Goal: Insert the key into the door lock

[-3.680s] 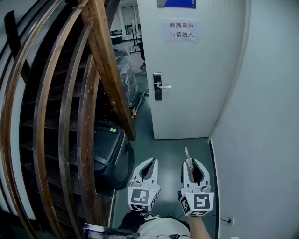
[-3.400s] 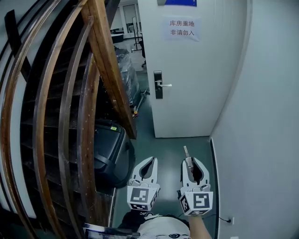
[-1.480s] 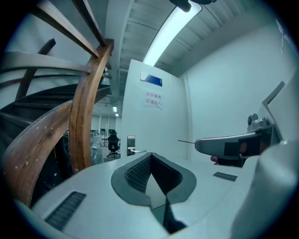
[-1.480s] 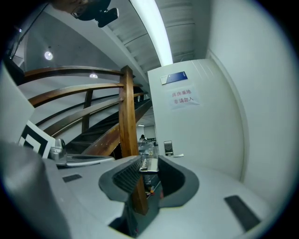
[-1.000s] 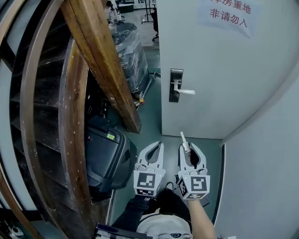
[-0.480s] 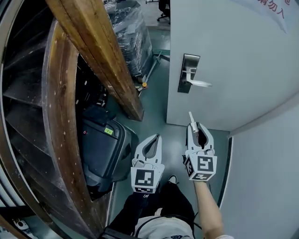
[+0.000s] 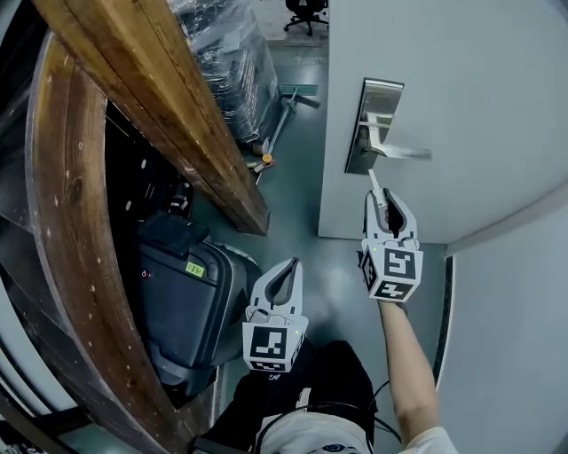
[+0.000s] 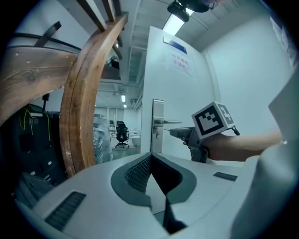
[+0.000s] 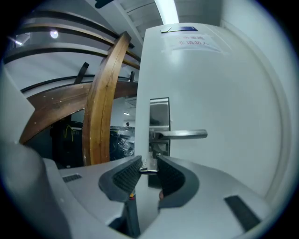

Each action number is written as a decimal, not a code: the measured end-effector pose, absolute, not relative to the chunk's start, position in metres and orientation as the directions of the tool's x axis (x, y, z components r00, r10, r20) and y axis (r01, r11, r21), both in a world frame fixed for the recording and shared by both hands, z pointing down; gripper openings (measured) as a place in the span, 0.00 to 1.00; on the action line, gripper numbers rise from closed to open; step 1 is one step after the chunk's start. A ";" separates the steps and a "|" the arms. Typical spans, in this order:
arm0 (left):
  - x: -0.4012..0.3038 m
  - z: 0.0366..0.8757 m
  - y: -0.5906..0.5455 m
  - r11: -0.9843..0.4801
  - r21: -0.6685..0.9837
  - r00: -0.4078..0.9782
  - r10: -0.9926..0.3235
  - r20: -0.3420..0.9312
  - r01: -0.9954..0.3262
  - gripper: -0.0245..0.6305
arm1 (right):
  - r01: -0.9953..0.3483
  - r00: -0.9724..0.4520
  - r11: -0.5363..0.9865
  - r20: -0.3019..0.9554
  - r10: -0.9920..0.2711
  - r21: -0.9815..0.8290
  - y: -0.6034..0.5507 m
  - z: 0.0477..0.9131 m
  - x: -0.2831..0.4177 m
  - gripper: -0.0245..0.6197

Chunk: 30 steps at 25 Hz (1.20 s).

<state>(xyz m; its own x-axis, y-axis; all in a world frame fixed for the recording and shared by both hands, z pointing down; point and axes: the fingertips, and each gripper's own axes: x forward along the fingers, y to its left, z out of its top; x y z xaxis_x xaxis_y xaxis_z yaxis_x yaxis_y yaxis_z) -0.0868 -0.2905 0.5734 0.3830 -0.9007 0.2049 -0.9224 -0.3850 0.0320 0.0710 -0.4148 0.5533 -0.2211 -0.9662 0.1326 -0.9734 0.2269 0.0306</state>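
Note:
The white door [image 7: 461, 97] carries a steel lock plate [image 7: 376, 124] with a lever handle [image 7: 401, 152]. My right gripper [image 7: 387, 197] is shut on a small metal key [image 7: 374, 183], whose tip points up at the plate's lower end, just short of it. In the right gripper view the key [image 9: 148, 169] sits between the pads, below the handle [image 9: 182, 134] and in front of the plate [image 9: 159, 122]. My left gripper [image 7: 286, 269] hangs lower and to the left, shut with nothing in it. The left gripper view shows the right gripper [image 8: 194, 135] near the lock plate [image 8: 158, 125].
A slanted wooden stair beam [image 7: 169, 115] runs down the left, ending near the door's edge. A black case [image 7: 188, 306] stands under it. A plastic-wrapped load [image 7: 229, 62] and an office chair [image 7: 306, 11] lie beyond the door edge. A pale wall [image 7: 515, 337] closes the right.
The view has closed in on the door. My right gripper has risen forward with the key, from below the door up to the lock plate. The left gripper stayed low.

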 end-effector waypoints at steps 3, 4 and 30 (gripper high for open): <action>-0.094 0.587 -0.301 -0.379 0.040 0.379 -0.901 0.212 -0.924 0.04 | -0.977 -0.200 0.207 0.141 -0.970 0.041 -0.438 0.564 0.076 0.22; -0.096 0.591 -0.303 -0.378 0.043 0.378 -0.900 0.217 -0.925 0.04 | -0.978 -0.196 0.204 0.140 -0.971 0.042 -0.443 0.567 0.077 0.22; -0.095 0.612 -0.334 -0.379 0.065 0.384 -0.894 0.232 -0.923 0.04 | -0.975 -0.202 0.212 0.147 -0.968 0.060 -0.481 0.581 0.074 0.22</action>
<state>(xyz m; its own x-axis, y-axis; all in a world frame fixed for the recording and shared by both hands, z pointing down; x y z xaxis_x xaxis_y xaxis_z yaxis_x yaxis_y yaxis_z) -0.0954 -0.3338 0.6117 0.3837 -0.8938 0.2321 -0.9230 -0.3792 0.0654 0.0743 -0.4810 0.5813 -0.2015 -0.9683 0.1474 -0.9754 0.2122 0.0605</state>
